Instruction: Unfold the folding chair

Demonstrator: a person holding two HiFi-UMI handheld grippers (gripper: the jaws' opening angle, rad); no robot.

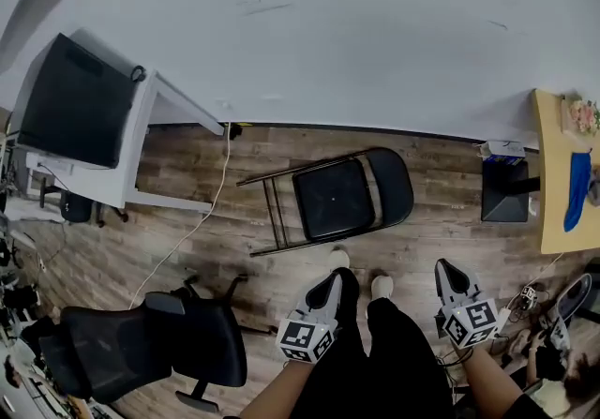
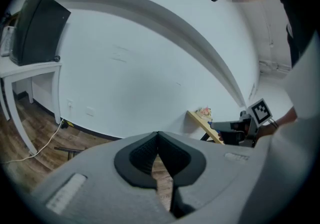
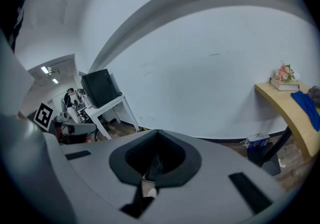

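Note:
The black folding chair [image 1: 345,195] lies folded flat on the wood floor near the wall, in the head view's middle, its seat and back pads up and its metal legs [image 1: 274,211] pointing left. My left gripper [image 1: 326,290] is held low in front of the person's legs, shut and empty, a little short of the chair. The right gripper [image 1: 448,274] hovers to the right of the chair, also shut with nothing in it. In the left gripper view the jaws [image 2: 158,135] meet at their tips; a bit of the chair's frame [image 2: 67,150] shows at the left.
A black office chair [image 1: 155,342] stands at the lower left. A white desk [image 1: 117,131] with a dark monitor [image 1: 75,100] stands at the left, a cable [image 1: 202,216] trailing across the floor. A wooden shelf [image 1: 555,173] with a blue cloth [image 1: 577,188] is at the right.

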